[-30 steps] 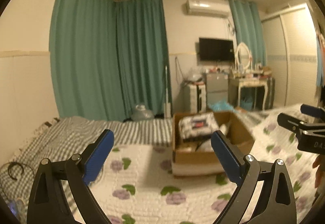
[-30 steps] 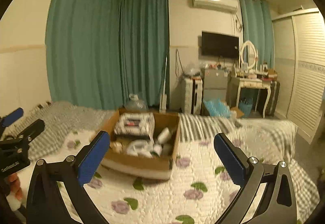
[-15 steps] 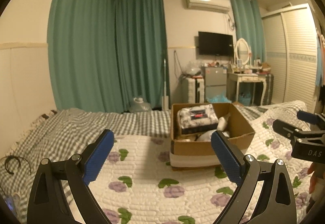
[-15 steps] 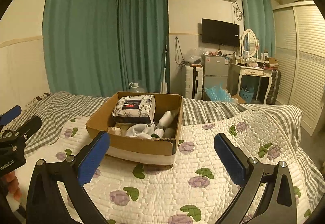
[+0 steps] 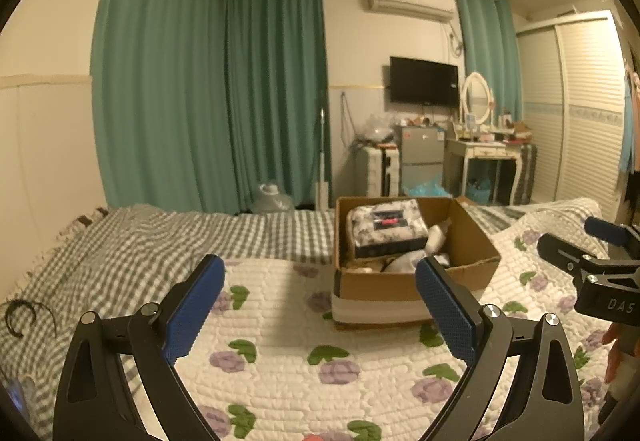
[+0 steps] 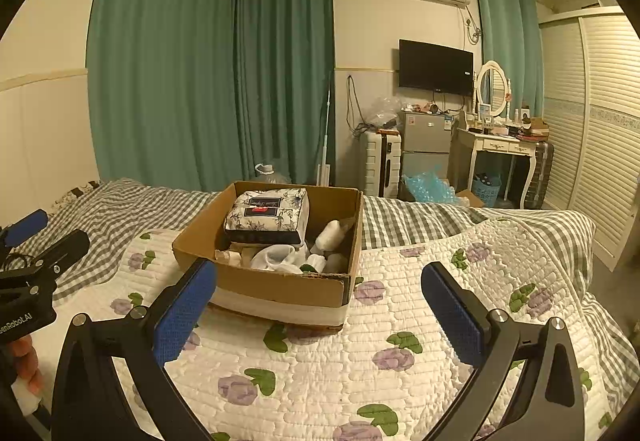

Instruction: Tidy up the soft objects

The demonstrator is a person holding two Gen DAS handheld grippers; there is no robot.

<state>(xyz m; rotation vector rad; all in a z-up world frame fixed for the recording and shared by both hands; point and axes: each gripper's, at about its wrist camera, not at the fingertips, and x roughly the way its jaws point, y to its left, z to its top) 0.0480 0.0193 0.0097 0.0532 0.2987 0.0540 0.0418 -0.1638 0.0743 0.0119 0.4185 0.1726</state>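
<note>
A: Where is the open brown cardboard box (image 6: 276, 261)?

B: It sits on the white quilt with purple flowers (image 6: 360, 353), ahead of both your grippers. Inside, a floral fabric pack with a dark label (image 6: 267, 215) lies at the box's far left, and rolled white socks (image 6: 280, 255) are bundled beside it, nearer the front wall.

A: And my grippers?

B: Your left gripper (image 5: 318, 309) and right gripper (image 6: 318, 307) each have their blue pads spread wide, holding nothing, short of the box.
</note>
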